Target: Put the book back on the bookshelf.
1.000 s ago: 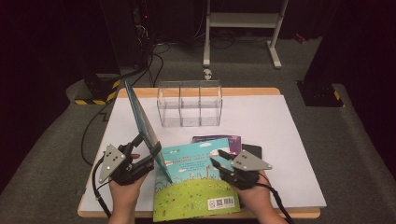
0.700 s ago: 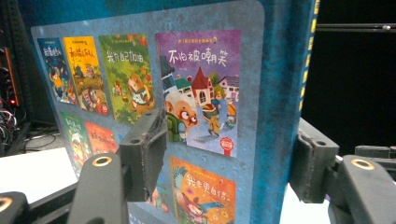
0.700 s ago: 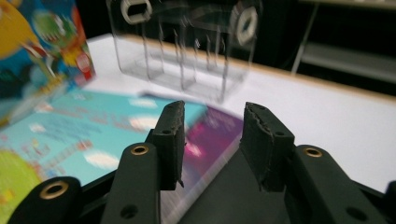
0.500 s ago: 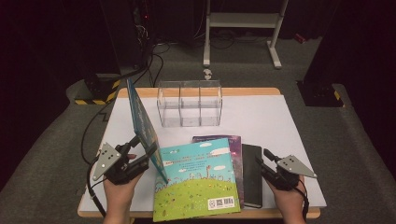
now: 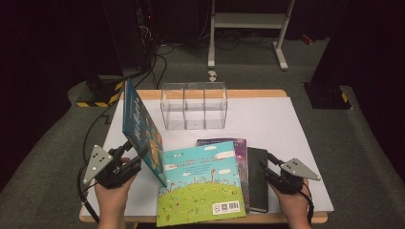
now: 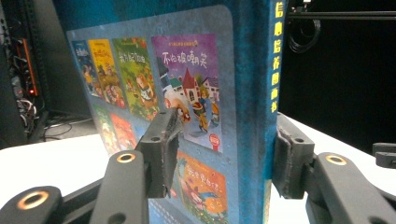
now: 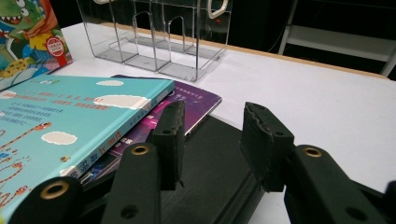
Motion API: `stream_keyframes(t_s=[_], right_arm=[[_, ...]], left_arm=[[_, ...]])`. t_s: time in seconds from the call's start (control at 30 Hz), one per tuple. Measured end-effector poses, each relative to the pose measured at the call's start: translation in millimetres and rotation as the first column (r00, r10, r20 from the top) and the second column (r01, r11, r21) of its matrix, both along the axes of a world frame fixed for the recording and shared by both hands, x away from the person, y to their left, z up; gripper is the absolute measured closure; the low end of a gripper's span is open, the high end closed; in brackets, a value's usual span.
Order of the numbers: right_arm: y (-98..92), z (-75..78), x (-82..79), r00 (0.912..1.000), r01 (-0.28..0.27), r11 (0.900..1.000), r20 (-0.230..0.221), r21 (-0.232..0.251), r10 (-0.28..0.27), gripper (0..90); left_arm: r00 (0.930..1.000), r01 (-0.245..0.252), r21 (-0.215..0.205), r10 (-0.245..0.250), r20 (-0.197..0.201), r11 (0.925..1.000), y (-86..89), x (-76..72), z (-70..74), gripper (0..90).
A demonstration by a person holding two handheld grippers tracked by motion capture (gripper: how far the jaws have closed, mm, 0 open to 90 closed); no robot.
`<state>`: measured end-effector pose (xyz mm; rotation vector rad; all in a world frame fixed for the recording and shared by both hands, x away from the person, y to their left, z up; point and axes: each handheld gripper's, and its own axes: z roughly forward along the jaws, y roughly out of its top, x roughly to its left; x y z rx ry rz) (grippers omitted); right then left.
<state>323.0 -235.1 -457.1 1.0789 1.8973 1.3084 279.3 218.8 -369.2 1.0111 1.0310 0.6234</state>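
A blue picture book (image 5: 138, 126) stands upright on its edge at the table's left. My left gripper (image 5: 130, 160) is shut on it, with the jaws clamped either side of the spine in the left gripper view (image 6: 224, 158), where its back cover (image 6: 187, 88) faces the camera. A turquoise book (image 5: 200, 183) lies flat at the front centre, on top of a purple book (image 5: 241, 150). Beside them lies a black notebook (image 5: 257, 179). My right gripper (image 5: 268, 165) is open at the notebook's right edge, its jaws (image 7: 210, 135) just above the black cover (image 7: 219, 186).
A clear acrylic organiser (image 5: 193, 106) with three compartments stands at the back centre of the white table (image 5: 282, 124). The right gripper view shows it (image 7: 154, 37) beyond the turquoise book (image 7: 70, 121) and the purple book (image 7: 198, 100). Bare table lies to the right.
My right gripper left the turquoise book, swung out to the right and now sits open at the black notebook. The left gripper keeps the blue book upright, nearly unmoved.
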Motion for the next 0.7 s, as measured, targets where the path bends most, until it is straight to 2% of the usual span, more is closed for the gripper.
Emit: stream_keyframes(t_s=[0.13,0.4,0.47,0.63,0.7], right_arm=[[1.2,0.0,-0.1,1.0,-0.001,1.0,-0.002,0.002,0.001,58.9],[1.0,-0.8,0.8,1.0,-0.001,1.0,-0.006,0.005,0.001,59.0],[0.6,-0.9,0.8,1.0,0.0,1.0,-0.007,0.007,0.0,59.1],[-0.4,-0.7,0.1,1.0,0.002,1.0,-0.009,0.009,-0.002,59.3],[-0.2,-1.0,0.0,0.9999,0.003,1.0,-0.01,0.01,-0.003,59.3]], left_arm=[[0.9999,-0.014,0.026,0.014,0.005,0.9996,0.5,-1.8,0.5,53.9],[0.9984,-0.056,0.037,0.056,0.015,0.9977,0.8,-3.0,1.8,59.8],[0.9975,-0.07,0.056,0.069,0.018,0.996,1.2,-3.5,2.1,61.7],[0.994,-0.106,0.069,0.104,0.033,0.9919,-0.5,-3.6,3.1,68.7],[0.99,-0.137,0.076,0.134,0.043,0.9877,-0.9,-3.5,2.9,73.5]])
